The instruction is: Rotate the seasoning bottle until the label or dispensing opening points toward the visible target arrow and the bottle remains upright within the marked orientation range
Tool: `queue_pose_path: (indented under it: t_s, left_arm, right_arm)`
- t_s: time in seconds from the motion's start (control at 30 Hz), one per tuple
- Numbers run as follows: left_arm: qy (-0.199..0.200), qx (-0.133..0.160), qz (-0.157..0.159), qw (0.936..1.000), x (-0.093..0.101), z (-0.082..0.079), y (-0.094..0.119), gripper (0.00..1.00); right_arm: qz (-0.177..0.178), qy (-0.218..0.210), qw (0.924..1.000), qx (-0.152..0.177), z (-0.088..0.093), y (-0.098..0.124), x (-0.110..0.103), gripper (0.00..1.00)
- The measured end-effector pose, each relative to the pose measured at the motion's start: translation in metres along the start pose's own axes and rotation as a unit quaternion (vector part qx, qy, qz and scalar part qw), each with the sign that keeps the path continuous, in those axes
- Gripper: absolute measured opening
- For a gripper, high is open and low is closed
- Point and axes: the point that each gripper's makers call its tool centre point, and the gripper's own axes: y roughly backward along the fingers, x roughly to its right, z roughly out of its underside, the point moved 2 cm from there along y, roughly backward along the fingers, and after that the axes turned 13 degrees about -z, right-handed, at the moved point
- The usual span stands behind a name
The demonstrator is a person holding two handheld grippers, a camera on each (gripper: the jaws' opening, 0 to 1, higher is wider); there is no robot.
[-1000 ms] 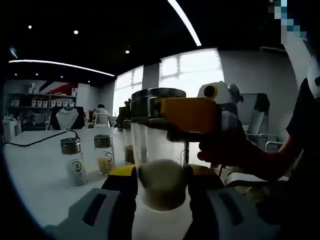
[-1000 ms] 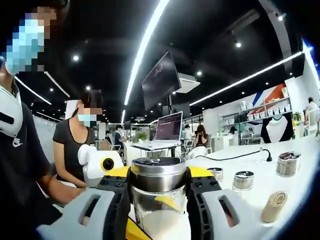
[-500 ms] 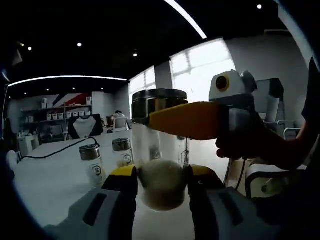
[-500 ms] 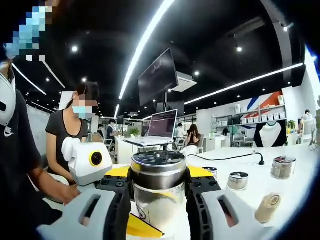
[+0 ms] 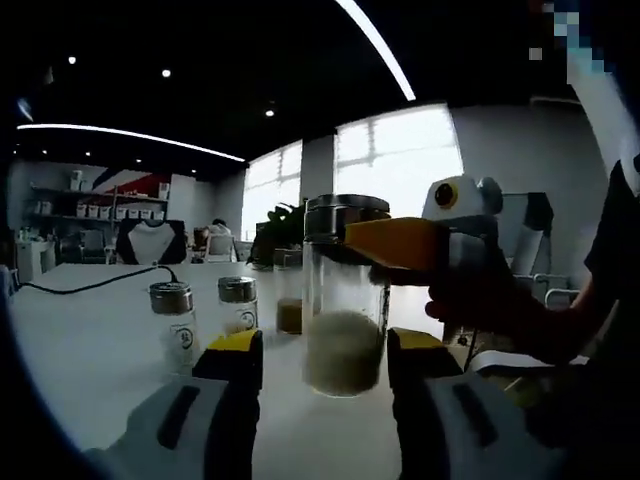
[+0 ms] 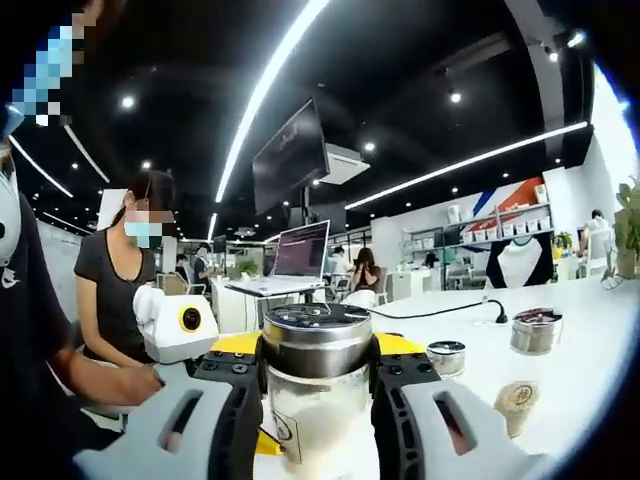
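My right tongs (image 6: 316, 385) clamp the metal cap of the upright seasoning bottle (image 5: 345, 300) on the worktop (image 5: 90, 340), left tongs (image 5: 325, 375) apart beside its base; glass, likely slippery and breakable, so grip the cap.

Seasoning bottle (image 5: 345, 300) between parted left tongs (image 5: 325, 357)

Two small metal-capped jars (image 5: 171, 322) (image 5: 238, 303) stand on white table (image 5: 90, 340), left of claw. Black cable (image 5: 90, 284) trails beyond them. Open laptop (image 6: 299, 262) behind claw; seated person (image 6: 118, 285) far left; two lidded tins (image 6: 445, 357) (image 6: 535, 331) to right.
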Motion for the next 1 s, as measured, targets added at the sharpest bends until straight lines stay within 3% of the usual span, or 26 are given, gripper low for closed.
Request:
queue_pose_path:
  t_s: [0.17, 0.37, 0.5, 0.6, 0.77, 1.0]
  left_arm:
    - [-0.006, -0.017, -0.009, 0.9998, -0.008, 0.003, -0.001, 0.74]
    - [-0.039, -0.046, -0.041, 0.9973, -0.022, 0.011, -0.001, 1.0]
    - [-0.054, -0.06, -0.049, 0.9956, -0.027, 0.015, 0.001, 1.0]
    - [-0.053, -0.045, -0.059, 0.9959, -0.032, 0.01, 0.003, 1.0]
    - [-0.046, -0.054, -0.064, 0.9954, -0.038, 0.012, 0.004, 1.0]
    - [-0.032, -0.049, -0.066, 0.9961, -0.04, 0.01, 0.005, 1.0]
  right_arm:
    - [0.013, 0.017, 0.9997, -0.007, -0.006, 0.013, 0.012, 0.38]
    - [0.023, 0.014, 0.9996, -0.008, -0.009, 0.033, 0.032, 0.38]
    - [0.041, 0.037, 0.9983, -0.015, -0.014, 0.048, 0.044, 0.38]
    - [0.056, 0.051, 0.9968, -0.024, -0.016, 0.059, 0.054, 0.38]
    - [0.078, 0.043, 0.9959, -0.012, -0.019, 0.079, 0.074, 0.38]
    - [0.101, 0.047, 0.9935, -0.022, -0.013, 0.1, 0.101, 0.38]
